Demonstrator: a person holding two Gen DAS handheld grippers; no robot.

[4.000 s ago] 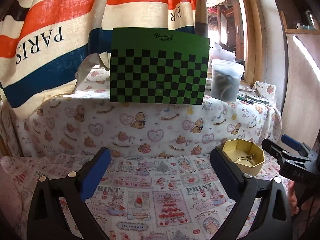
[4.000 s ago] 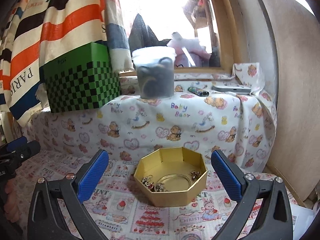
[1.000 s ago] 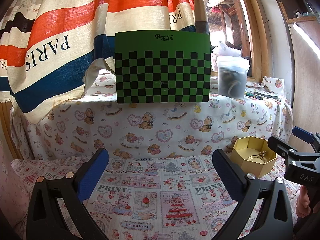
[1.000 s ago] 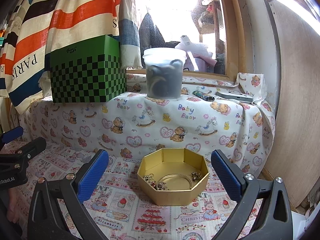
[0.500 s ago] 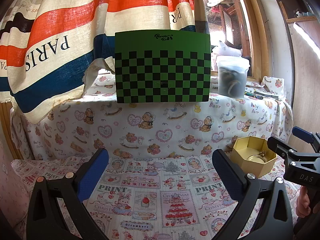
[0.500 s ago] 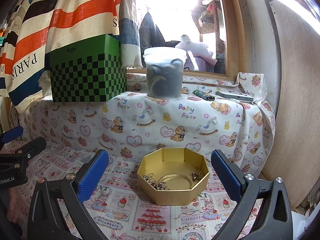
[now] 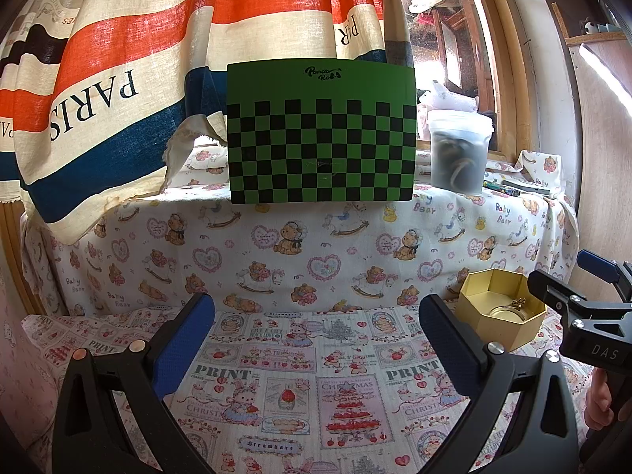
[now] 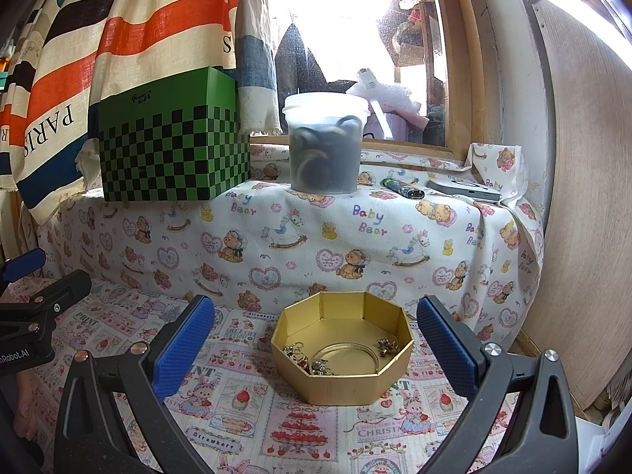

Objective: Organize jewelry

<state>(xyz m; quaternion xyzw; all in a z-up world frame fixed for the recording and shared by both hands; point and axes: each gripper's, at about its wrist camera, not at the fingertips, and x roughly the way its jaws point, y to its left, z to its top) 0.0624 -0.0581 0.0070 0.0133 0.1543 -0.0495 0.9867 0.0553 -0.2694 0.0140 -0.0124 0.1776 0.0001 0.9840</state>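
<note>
A gold octagonal tin (image 8: pixel 343 379) stands on the printed cloth, straight ahead of my right gripper (image 8: pixel 316 339), which is open and empty just short of it. Inside lie a clear bangle (image 8: pixel 347 355), a small charm (image 8: pixel 386 345) at the right and a tangle of charms (image 8: pixel 306 359) at the left. My left gripper (image 7: pixel 316 335) is open and empty over bare cloth; the tin (image 7: pixel 499 326) stands to its right, partly behind the right gripper's finger (image 7: pixel 568 302).
A raised ledge under teddy-bear cloth (image 8: pixel 316 237) rises behind the tin. On it stand a green checkered box (image 8: pixel 173 158), a lidded plastic tub (image 8: pixel 326 146), a lighter (image 8: pixel 403 189) and a grey flat device (image 8: pixel 464 191). A striped curtain (image 7: pixel 158 59) hangs left. A wooden panel (image 8: pixel 584 237) stands right.
Nothing has moved over the last second. Compared with four seconds ago, both grippers have drawn back and risen a little, staying open.
</note>
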